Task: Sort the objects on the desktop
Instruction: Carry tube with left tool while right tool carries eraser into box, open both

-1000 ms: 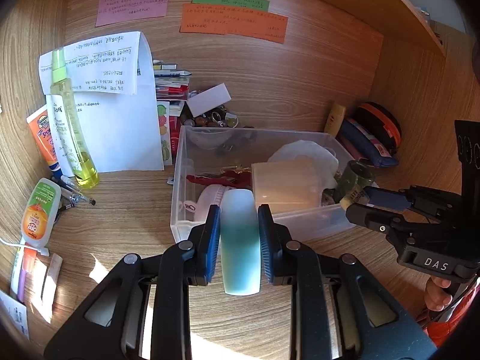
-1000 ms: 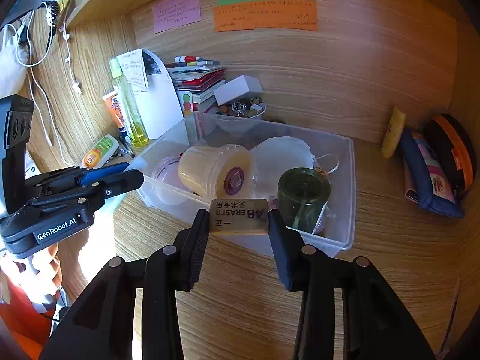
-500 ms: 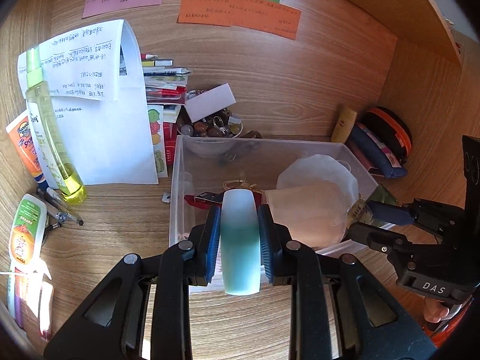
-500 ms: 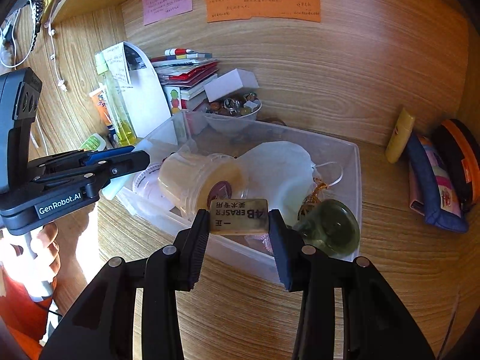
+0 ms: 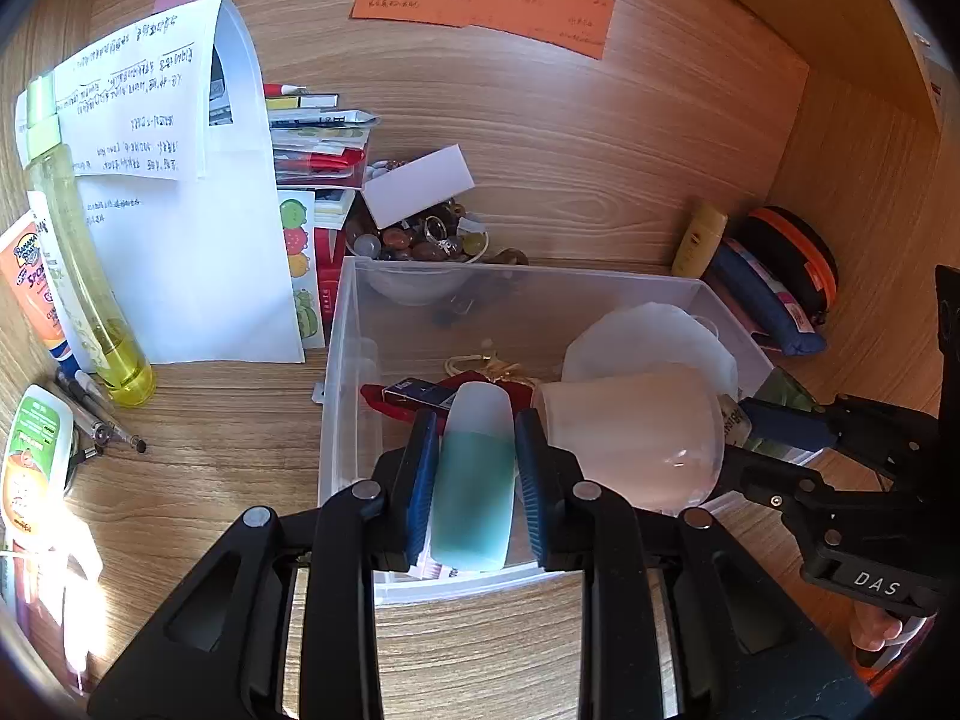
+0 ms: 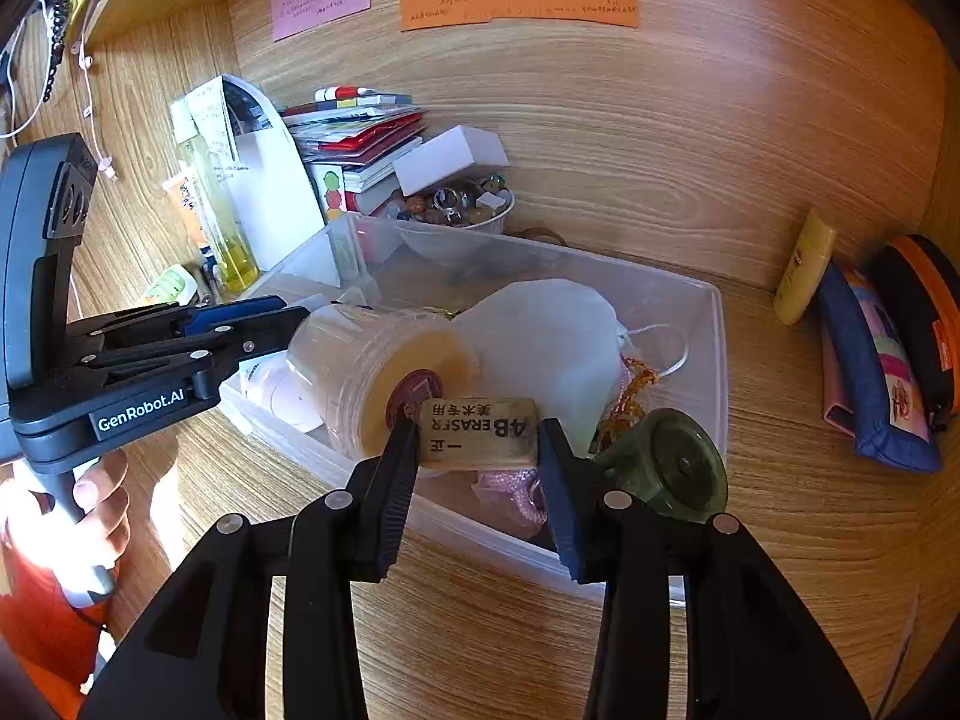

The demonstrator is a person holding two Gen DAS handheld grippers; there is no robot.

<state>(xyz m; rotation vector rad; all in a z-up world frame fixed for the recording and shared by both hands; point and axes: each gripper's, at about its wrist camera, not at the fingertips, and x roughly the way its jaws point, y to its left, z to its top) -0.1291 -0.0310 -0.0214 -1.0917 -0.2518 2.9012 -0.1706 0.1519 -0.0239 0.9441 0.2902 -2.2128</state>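
Note:
My left gripper [image 5: 474, 468] is shut on a small translucent bottle of teal liquid [image 5: 475, 480], held over the near left part of the clear plastic bin [image 5: 342, 360]. My right gripper [image 6: 477, 438] is shut on a tan eraser block [image 6: 477, 433] printed "4B ERASER", held over the bin's [image 6: 717, 348] near edge. Inside the bin lie a pale round tub [image 6: 384, 378], a white face mask [image 6: 552, 342], a green tape roll [image 6: 672, 465], a red item [image 5: 384, 399] and a gold chain [image 5: 486, 363]. The left gripper [image 6: 180, 336] shows at the bin's left side in the right wrist view.
A bowl of beads [image 5: 420, 240] with a white box sits behind the bin. Papers [image 5: 180, 210], stacked books, a yellow spray bottle [image 5: 90, 276], sunscreen tubes [image 5: 36, 450] and pens lie left. A yellow tube [image 6: 804, 267], pencil case [image 6: 870, 372] and round pouch stand right. A hand [image 6: 96, 516] grips the left handle.
Both grippers have moved forward and slightly down over the bin, which now looks closer and larger. Each still holds its object the same way.

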